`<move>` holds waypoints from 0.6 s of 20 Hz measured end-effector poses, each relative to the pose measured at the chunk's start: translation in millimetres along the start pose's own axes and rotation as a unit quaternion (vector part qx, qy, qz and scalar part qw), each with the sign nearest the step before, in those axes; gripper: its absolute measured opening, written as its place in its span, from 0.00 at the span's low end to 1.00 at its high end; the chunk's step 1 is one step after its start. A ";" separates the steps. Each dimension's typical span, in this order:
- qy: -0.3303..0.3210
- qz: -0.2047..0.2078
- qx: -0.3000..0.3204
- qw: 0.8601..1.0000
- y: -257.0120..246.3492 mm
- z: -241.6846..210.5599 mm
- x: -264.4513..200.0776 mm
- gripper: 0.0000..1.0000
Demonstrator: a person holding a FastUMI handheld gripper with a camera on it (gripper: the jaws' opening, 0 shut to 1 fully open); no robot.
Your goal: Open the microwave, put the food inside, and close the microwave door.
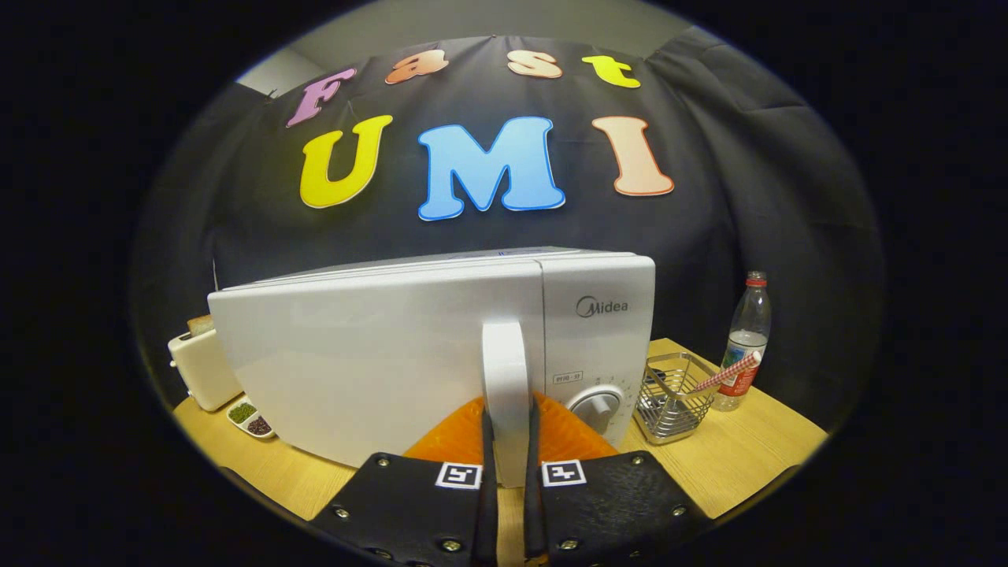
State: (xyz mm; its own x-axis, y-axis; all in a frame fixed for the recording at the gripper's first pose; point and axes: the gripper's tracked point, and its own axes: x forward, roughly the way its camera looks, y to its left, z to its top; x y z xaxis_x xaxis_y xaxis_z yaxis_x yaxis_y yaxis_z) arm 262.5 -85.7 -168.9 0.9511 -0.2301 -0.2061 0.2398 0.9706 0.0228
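A white microwave (409,346) stands on the wooden table straight ahead. Its door (370,354) stands slightly ajar, swung a little toward me. The door's upright white handle (505,386) sits between my two fingers, and my gripper (510,457) is shut on it, both fingers pressing its lower part. A round control dial (596,407) shows on the panel just right of the handle. The food is not something I can pick out here.
A white toaster (203,366) with a slice of bread stands left of the microwave, with a small two-part dish (250,418) of seeds in front of it. A wire basket (674,398), a striped stick and a plastic water bottle (743,346) stand to the right.
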 end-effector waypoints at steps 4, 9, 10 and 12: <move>0.014 0.023 0.016 1.000 1.2 -4.6 -7.1 0.13; 0.008 0.049 -0.014 0.999 17.5 -15.6 -69.9 0.13; 0.006 0.061 -0.017 0.998 22.1 -17.9 -82.9 0.13; 0.009 0.091 -0.017 0.996 38.7 -25.4 -114.2 0.13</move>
State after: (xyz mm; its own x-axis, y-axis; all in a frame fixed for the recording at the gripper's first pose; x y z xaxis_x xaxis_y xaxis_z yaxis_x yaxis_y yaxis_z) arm 158.3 -20.0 -169.3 0.9743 -0.0485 -0.2198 0.0560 0.9980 0.0281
